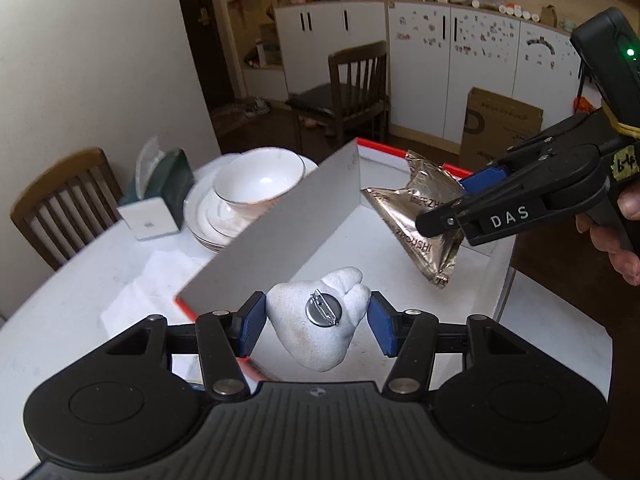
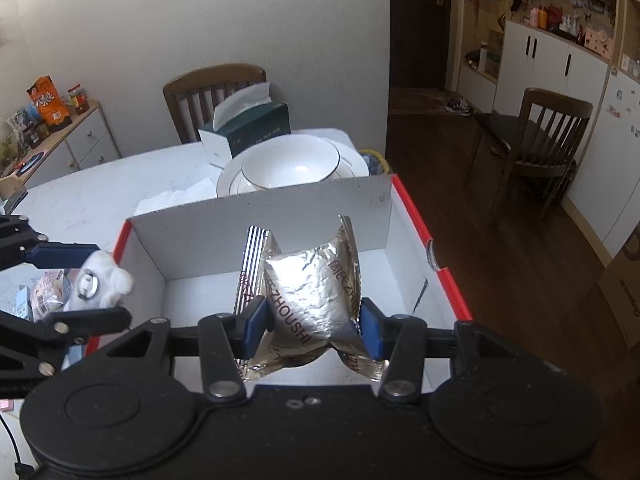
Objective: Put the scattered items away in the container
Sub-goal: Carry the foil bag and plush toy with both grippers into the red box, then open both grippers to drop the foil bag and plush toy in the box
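Note:
My left gripper [image 1: 316, 322] is shut on a white plush brooch [image 1: 320, 316] with a metal pin back, held over the near corner of the white cardboard box with red rim [image 1: 400, 156]. It also shows in the right wrist view [image 2: 100, 280], at the box's left edge. My right gripper [image 2: 316, 322] is shut on a silver foil snack packet [image 2: 312, 300] and holds it over the inside of the box [image 2: 452, 288]. In the left wrist view the packet [image 1: 416, 216] hangs from the right gripper [image 1: 444, 216] above the box floor.
A white bowl on stacked plates [image 2: 292, 168] and a tissue box [image 2: 248, 128] stand behind the box's raised flap [image 2: 260, 224]. More small packets [image 2: 44, 292] lie on the table left of the box. Wooden chairs [image 2: 536, 136] stand around the table.

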Tool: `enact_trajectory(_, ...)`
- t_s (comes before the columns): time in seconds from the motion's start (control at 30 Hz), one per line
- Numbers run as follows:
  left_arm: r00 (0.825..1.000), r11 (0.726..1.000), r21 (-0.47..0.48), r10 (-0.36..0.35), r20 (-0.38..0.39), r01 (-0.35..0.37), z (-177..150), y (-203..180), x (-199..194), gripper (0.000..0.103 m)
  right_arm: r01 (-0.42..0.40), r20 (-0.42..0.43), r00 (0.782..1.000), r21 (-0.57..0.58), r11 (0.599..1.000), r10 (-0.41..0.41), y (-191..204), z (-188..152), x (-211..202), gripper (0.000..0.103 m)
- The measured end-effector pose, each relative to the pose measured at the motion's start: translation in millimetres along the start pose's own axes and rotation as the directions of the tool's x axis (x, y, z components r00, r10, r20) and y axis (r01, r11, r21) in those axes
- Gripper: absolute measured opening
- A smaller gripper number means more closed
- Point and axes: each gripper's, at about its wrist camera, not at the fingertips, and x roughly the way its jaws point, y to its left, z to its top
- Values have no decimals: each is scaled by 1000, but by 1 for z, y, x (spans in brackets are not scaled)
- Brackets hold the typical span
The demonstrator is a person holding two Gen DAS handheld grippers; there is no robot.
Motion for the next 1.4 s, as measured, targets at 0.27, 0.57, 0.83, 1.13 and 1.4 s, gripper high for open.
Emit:
enact_trajectory(0.27,995,998,49,-32,-94,37,12,-19,42,54,6,-89,996,-38,999,-10,-6,2,32,48)
enact_trajectory(0.57,975,996,81,-20,-220,39,5,-32,78,54,-15,-168,986,-101,995,-2,-5,7,62,32)
enact_trajectory(0.83,955,995,87,-11,-295,38,-3,-31,94,54,-28,-194,981,-122,992,4,-2,2,73,35)
enact_trajectory(1.13,931,995,79,-24,-364,57,-9,-30,108,55,-46,-193,981,-133,990,20,-1,1,70,39)
enact_trajectory(1.4,925,995,72,-34,-378,66,-11,-31,108,57,-40,-183,983,-109,993,19,-5,-1,67,58)
